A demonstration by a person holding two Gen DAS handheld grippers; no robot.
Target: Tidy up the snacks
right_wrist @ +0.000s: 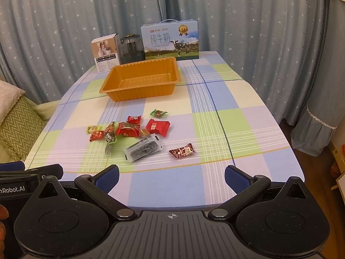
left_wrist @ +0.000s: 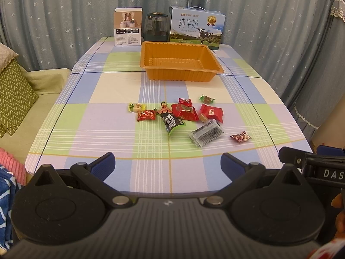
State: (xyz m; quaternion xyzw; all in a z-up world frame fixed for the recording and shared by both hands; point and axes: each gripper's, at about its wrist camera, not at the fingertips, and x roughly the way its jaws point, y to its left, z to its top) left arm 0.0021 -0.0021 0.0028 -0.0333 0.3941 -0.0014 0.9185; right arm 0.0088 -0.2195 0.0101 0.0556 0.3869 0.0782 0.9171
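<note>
While nothing was held: left hand-held gripper (left_wrist: 168, 164) and right hand-held gripper (right_wrist: 171, 176) stood wide over the near surface (left_wrist: 86, 129) edge
Snacks (left_wrist: 183, 113): scattered mid-surface; light, crinkly, slippery, best pinched at wrapper edges
Tray (left_wrist: 181, 61): beyond them, bare
Right view only: floor clutter at far right

wrapped snacks (left_wrist: 185, 116) scattered, orange tray (left_wrist: 181, 61) empty

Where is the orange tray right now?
In both views the orange tray sits empty mid-table, just before the milk carton, beyond the scattered snacks.
</note>
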